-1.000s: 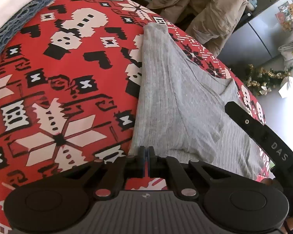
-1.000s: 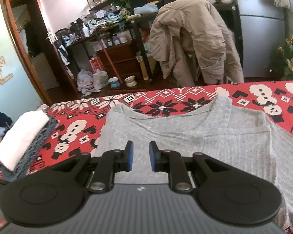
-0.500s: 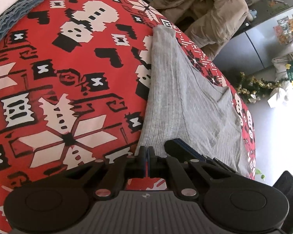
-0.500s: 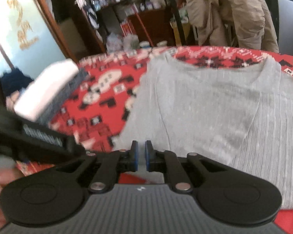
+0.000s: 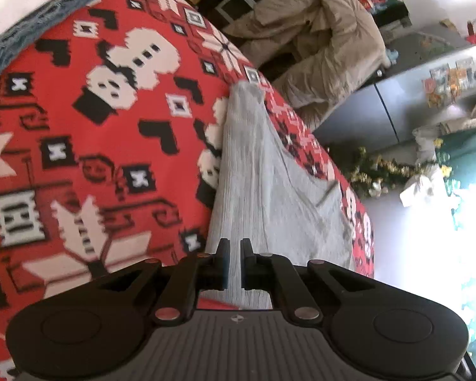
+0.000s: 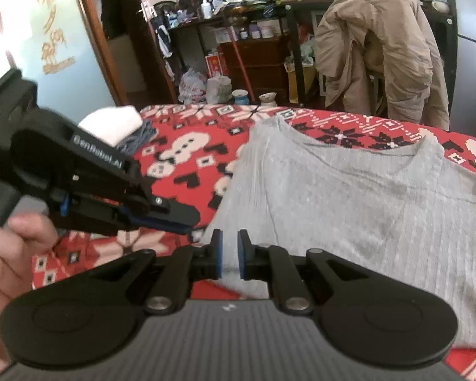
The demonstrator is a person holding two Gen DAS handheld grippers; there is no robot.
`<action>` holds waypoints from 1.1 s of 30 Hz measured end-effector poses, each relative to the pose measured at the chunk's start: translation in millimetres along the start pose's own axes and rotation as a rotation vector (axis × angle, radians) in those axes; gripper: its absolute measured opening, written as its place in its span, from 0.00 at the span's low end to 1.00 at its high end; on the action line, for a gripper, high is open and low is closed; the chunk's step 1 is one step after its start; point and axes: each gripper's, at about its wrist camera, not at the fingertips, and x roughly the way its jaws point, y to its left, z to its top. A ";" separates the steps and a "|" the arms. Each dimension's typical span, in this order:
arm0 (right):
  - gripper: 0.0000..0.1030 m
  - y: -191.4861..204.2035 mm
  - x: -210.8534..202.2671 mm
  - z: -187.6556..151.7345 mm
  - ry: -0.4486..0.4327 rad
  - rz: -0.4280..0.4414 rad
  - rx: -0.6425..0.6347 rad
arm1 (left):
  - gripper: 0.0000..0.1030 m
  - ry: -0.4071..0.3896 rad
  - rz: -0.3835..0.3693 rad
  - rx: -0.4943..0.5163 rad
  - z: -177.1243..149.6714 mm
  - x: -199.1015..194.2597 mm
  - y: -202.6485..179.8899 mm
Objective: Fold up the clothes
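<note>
While both grippers sit low at the near edge, a grey top (image 6: 349, 197) lies flat on the red patterned cloth (image 5: 79, 146), filling the centre and right of the right wrist view and running up the middle of the left wrist view. Left gripper (image 5: 234, 262): fingers slightly spread, narrow gap, grey fabric showing between them at the hem; cannot tell if they touch it. Right gripper (image 6: 228, 255): fingers also a little apart, gap over the top's near left corner, not pinching anything visibly. In the right wrist view the left gripper (image 6: 161, 209) comes in from the left of the frame, tips just beside the top's left edge, with a hand (image 6: 12, 254) holding it at lower left. Folded pile (image 6: 117, 127), white over blue-grey, sits on the cloth at upper left, well apart from the top. Beige jacket (image 6: 380, 50) hangs on a chair behind, upper right.
</note>
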 end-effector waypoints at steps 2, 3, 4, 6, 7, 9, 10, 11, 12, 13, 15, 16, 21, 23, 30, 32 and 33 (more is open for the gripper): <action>0.10 -1.2 6.8 10.8 -0.002 0.002 0.008 | 0.04 -0.023 -0.035 -0.058 9.0 -3.2 8.3; 0.10 0.2 13.1 19.2 0.002 0.003 -0.011 | 0.04 -0.031 -0.046 -0.082 12.8 -4.0 12.0; 0.10 1.7 20.0 28.3 0.006 0.003 -0.032 | 0.04 -0.029 -0.051 -0.095 15.5 -3.4 14.4; 0.10 2.1 38.9 50.7 0.026 0.005 -0.060 | 0.04 -0.026 -0.061 -0.119 20.9 -2.2 19.2; 0.10 0.9 49.1 62.1 0.039 0.010 -0.064 | 0.04 -0.025 -0.066 -0.132 23.7 -1.6 21.6; 0.10 -4.9 71.6 85.6 0.066 0.021 -0.056 | 0.04 -0.021 -0.076 -0.156 29.1 -0.4 26.3; 0.10 -8.6 82.5 95.6 0.076 0.026 -0.054 | 0.04 -0.020 -0.081 -0.169 31.8 0.2 28.7; 0.10 -11.8 92.1 102.9 0.089 0.025 -0.053 | 0.04 -0.018 -0.086 -0.181 34.6 0.8 31.1; 0.10 -15.1 102.7 109.1 0.111 0.027 -0.050 | 0.04 -0.017 -0.091 -0.194 37.3 1.4 33.5; 0.10 -18.6 113.6 114.9 0.132 0.026 -0.047 | 0.04 -0.015 -0.096 -0.206 40.0 2.0 35.9; 0.09 -25.0 135.0 121.2 0.172 0.014 -0.035 | 0.04 -0.012 -0.106 -0.231 45.5 3.2 40.7; 0.09 -27.9 143.3 123.0 0.187 0.013 -0.029 | 0.04 -0.010 -0.111 -0.243 48.2 3.8 43.0; 0.08 -31.1 175.0 130.3 0.192 -0.004 -0.011 | 0.04 0.004 -0.113 -0.265 52.2 8.1 45.8; 0.07 -31.7 186.3 135.2 0.192 -0.006 0.009 | 0.04 0.003 -0.107 -0.259 52.1 8.0 44.7; 0.09 -30.7 188.6 162.1 0.158 -0.038 0.047 | 0.04 -0.010 -0.110 -0.251 51.4 3.1 46.6; 0.10 -29.9 167.1 167.6 0.128 -0.042 0.045 | 0.04 -0.011 -0.102 -0.236 51.9 2.9 43.2; 0.10 -29.6 154.1 168.9 0.113 -0.043 0.046 | 0.04 -0.011 -0.100 -0.224 51.8 2.9 40.6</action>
